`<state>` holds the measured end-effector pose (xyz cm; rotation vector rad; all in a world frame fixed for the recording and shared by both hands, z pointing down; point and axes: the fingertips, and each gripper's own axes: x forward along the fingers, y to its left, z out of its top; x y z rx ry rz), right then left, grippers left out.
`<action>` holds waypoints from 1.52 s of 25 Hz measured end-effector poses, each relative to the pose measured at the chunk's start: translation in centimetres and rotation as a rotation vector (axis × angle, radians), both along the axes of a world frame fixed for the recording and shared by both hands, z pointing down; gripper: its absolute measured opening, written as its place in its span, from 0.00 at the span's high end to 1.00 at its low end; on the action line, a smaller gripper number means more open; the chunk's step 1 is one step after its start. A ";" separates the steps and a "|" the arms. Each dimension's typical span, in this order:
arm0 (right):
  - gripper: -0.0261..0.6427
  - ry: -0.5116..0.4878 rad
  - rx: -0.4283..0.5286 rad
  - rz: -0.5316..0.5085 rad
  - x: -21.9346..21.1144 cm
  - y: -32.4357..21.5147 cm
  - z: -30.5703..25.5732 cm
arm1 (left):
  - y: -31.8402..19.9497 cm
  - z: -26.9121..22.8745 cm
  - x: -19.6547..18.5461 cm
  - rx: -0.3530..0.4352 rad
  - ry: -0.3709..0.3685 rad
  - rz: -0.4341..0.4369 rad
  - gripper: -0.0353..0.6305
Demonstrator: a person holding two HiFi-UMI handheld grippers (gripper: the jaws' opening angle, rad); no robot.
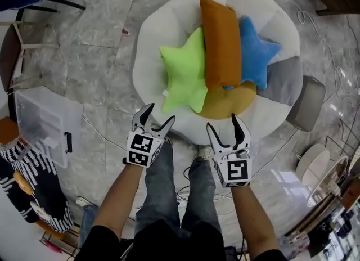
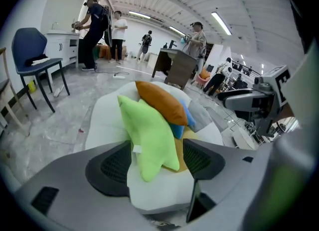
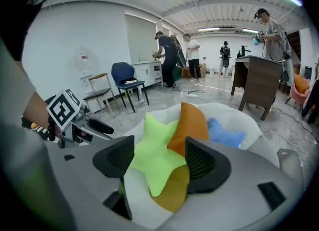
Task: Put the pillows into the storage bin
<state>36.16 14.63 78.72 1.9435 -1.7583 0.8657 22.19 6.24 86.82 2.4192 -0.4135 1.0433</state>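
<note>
Grey marble floor (image 1: 95, 46) is stretching out under a round white beanbag (image 1: 152, 40), which is carrying all four pillows. A green star pillow (image 1: 183, 74) is lying at the front and an orange pillow (image 1: 220, 43) is leaning across its right side. A blue star pillow (image 1: 256, 54) is sitting beyond that, and a mustard pillow (image 1: 228, 102) is peeking out beneath them. A clear storage bin (image 1: 42, 122) is standing on the floor well off to the left, apart from the beanbag. The left gripper (image 1: 160, 113) and right gripper (image 1: 222, 122) are hovering side by side near the beanbag's front edge. Both are holding their jaws apart and gripping nothing, with the green star pillow showing untouched beyond each gap.
</note>
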 end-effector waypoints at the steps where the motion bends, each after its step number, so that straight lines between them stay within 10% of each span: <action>1: 0.47 -0.007 -0.010 0.013 0.0 0.3 0.4 | 0.3 1.0 -0.1 -0.015 -0.014 0.005 0.44; 23: 0.47 -0.127 -0.055 0.142 -2.5 5.9 6.0 | 2.0 12.7 2.0 -0.315 -0.109 -0.006 0.33; 38: 0.48 -0.176 -0.131 0.051 -4.9 6.6 3.4 | 1.9 3.4 3.0 -0.353 0.033 -0.177 0.65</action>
